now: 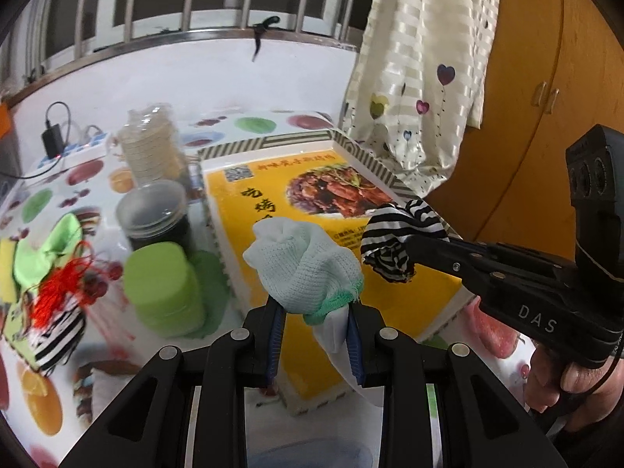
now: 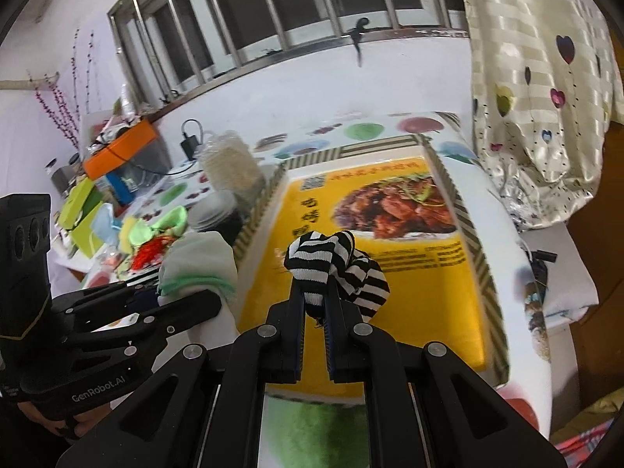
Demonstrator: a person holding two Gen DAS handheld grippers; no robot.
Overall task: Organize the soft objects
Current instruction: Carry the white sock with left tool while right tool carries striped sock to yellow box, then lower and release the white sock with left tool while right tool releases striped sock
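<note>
Pinching a bunched pale mint sock (image 1: 302, 269) in my left gripper (image 1: 315, 325), its long axis running from the jaws up toward frame centre, I hold a balled black-and-white striped sock (image 2: 335, 269) clamped in my nearly shut right gripper (image 2: 315, 312), pointing up-frame over the yellow tray (image 2: 421, 296). "DAS" shows on the right gripper's body in the left view and "GenRobot.AI" on the left one's in the right view. Green jars (image 1: 163, 288), a dark lidded jar (image 1: 156, 214) and a red tassel (image 1: 58, 292) crowd the left.
</note>
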